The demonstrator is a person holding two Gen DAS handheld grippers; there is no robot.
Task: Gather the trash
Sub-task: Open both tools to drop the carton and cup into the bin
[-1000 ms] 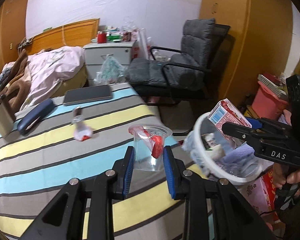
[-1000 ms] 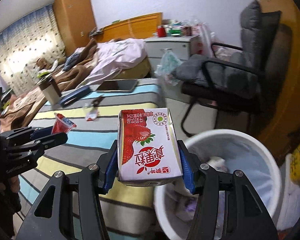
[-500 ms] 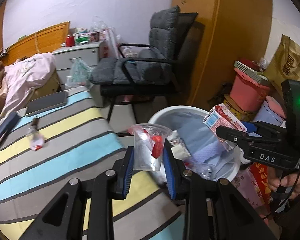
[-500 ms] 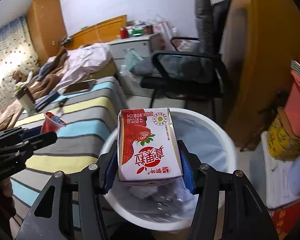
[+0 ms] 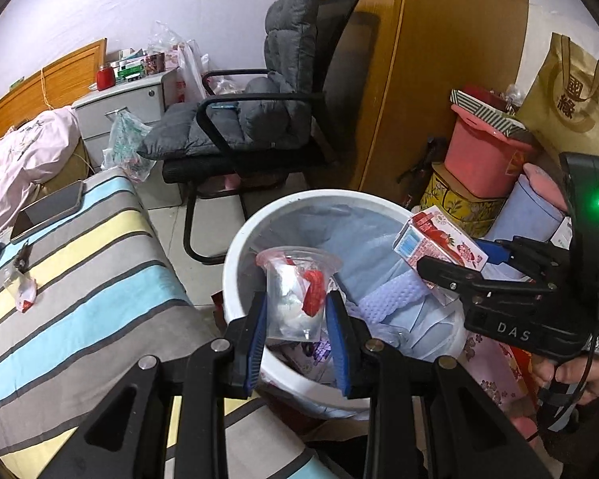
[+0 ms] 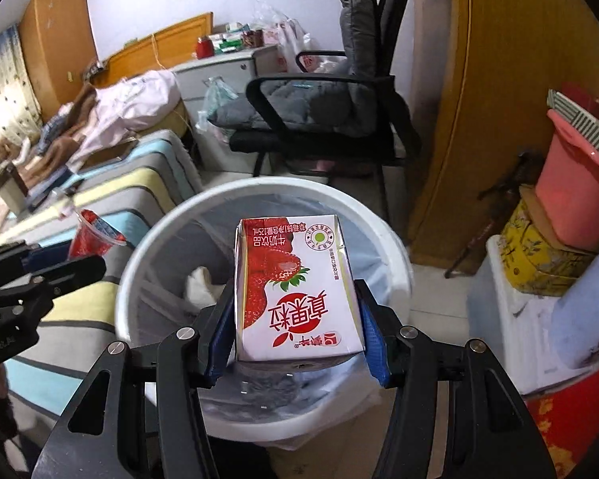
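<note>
Your left gripper (image 5: 297, 315) has its fingers clamped on a clear plastic cup (image 5: 295, 291) above the white trash bin (image 5: 235, 263). Your right gripper (image 6: 295, 339) grips a strawberry milk carton (image 6: 295, 287) over that bin.

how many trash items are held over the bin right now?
2. A cup in the left gripper, a milk carton in the right gripper, both above the bin.
</note>
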